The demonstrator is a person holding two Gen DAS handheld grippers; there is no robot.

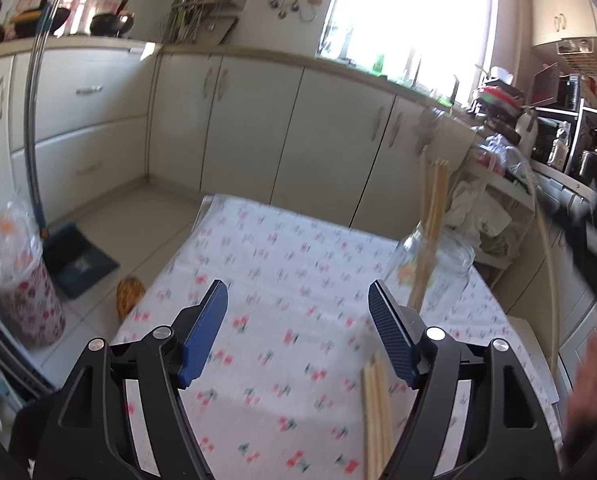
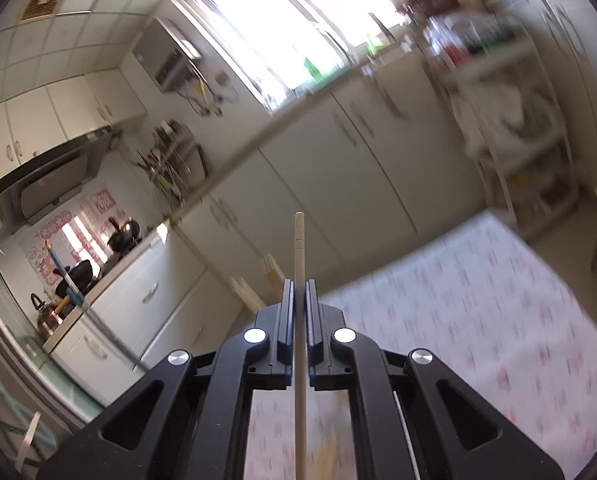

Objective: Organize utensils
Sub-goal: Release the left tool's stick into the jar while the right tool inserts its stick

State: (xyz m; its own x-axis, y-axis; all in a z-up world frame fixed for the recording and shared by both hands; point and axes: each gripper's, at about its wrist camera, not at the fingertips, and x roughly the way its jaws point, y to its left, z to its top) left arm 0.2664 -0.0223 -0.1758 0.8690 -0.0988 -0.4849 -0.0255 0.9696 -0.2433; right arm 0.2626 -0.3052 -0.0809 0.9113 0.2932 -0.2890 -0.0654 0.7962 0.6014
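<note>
In the left wrist view a clear glass jar (image 1: pixel 442 264) stands on the floral tablecloth (image 1: pixel 282 280) at the right and holds several wooden chopsticks (image 1: pixel 434 208) upright. More chopsticks (image 1: pixel 374 412) lie on the cloth at the bottom, by the right finger. My left gripper (image 1: pixel 298 300) is open and empty above the cloth, left of the jar. In the right wrist view my right gripper (image 2: pixel 299 286) is shut on a single wooden chopstick (image 2: pixel 299 248) that sticks out past the fingertips. Tops of other chopsticks (image 2: pixel 272 268) show behind the fingers.
A patterned bin with a plastic bag (image 1: pixel 18 272) and a dark dustpan (image 1: pixel 78 260) are on the floor at left. Cream cabinets (image 1: pixel 258 128) run behind the table. A cluttered shelf rack (image 1: pixel 498 184) stands at right. A person's hand (image 1: pixel 594 380) is at the right edge.
</note>
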